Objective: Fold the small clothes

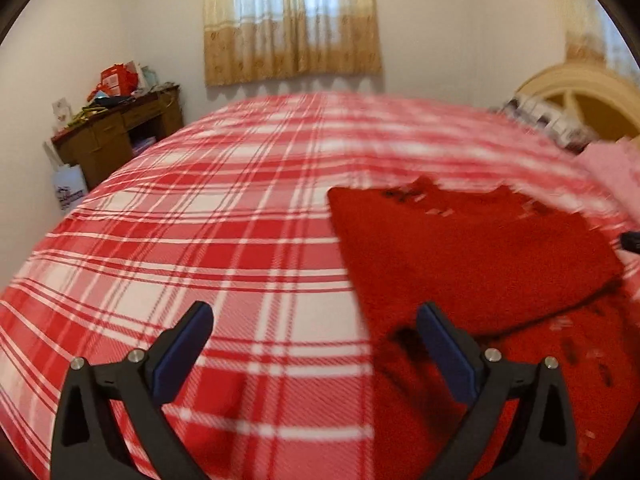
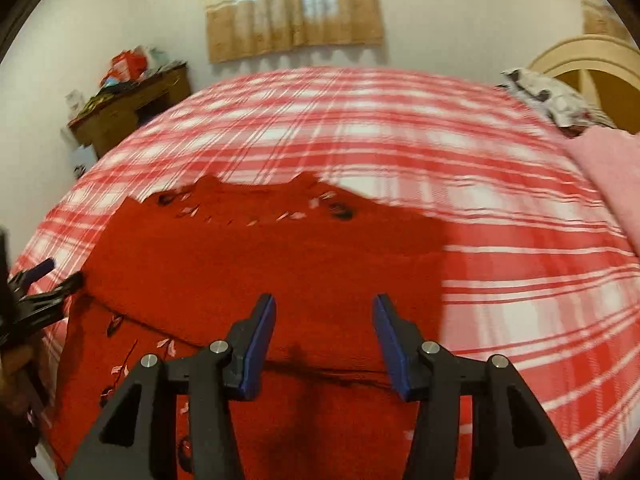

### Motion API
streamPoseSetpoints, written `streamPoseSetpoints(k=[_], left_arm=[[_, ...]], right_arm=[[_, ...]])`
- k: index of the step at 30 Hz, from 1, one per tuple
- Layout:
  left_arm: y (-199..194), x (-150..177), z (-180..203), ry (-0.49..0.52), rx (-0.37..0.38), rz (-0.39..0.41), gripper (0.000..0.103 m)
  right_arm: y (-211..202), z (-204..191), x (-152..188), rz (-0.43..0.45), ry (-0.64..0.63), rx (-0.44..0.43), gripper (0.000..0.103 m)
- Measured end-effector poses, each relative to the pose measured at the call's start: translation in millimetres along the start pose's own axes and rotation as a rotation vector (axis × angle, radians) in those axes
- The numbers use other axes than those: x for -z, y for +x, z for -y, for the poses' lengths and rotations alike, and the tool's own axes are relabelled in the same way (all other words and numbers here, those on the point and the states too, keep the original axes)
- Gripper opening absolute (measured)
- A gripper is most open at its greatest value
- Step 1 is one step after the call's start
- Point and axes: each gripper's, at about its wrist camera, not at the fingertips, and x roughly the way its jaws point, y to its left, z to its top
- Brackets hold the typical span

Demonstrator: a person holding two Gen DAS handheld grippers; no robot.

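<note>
Lying on the near right part of the plaid bed (image 1: pixel 208 240), the red garment (image 2: pixel 248 264) has one layer doubled over; both the left gripper (image 1: pixel 316 320) and right gripper (image 2: pixel 324 316) hover open, empty, seemingly letting the fold settle.

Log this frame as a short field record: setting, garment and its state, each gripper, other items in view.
setting: bed with red-and-white plaid cover
garment: red sweater, lying on the cover, upper layer folded over the lower
left gripper: open, nothing between the fingers, at the sweater's edge
right gripper: open, above the sweater, holding nothing
other: wooden desk, curtain, pink blanket, headboard
</note>
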Motion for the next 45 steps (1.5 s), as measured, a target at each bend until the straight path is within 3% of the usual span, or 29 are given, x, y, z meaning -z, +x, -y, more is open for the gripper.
streamPoseSetpoints(k=[2, 4, 8, 10, 13, 16, 21, 40, 45], left_arm=[[20.9, 2.0, 2.4, 0.026, -0.041, -0.077, 0.103], [33.8, 7.4, 3.6, 0.046, -0.025, -0.129, 0.103], [33.0, 11.5, -0.1, 0.036, -0.012, -0.115, 0.103], [32.8, 12.0, -1.1, 0.033, -0.007, -0.110, 0.103], [25.9, 11.4, -1.9, 0.026, -0.002, -0.099, 0.103], [17.3, 15.9, 2.0, 0.030, 0.020, -0.090, 0.103], [18.9, 15.4, 9.0, 0.066, 0.001, -0.097, 0.103], [-5.2, 24.8, 16.4, 0.043, 0.079, -0.110, 0.103], [-0.5, 31.9, 19.0, 0.036, 0.099, -0.132, 0.103]], right_arm=[[13.9, 5.9, 4.1, -0.036, 0.033, 0.009, 0.052], [30.8, 23.0, 14.9, -0.097, 0.102, 0.028, 0.052], [32.0, 37.4, 20.4, -0.068, 0.139, 0.001, 0.052], [29.6, 32.4, 17.7, -0.075, 0.124, 0.036, 0.052], [9.2, 25.6, 18.5, 0.005, 0.154, 0.002, 0.057], [23.2, 16.8, 28.5, -0.053, 0.106, 0.026, 0.064], [21.9, 18.4, 29.5, -0.032, 0.103, 0.050, 0.064], [1.8, 15.4, 47.9, -0.003, 0.103, 0.089, 0.064], [8.3, 18.3, 51.2, -0.052, 0.123, 0.070, 0.078]])
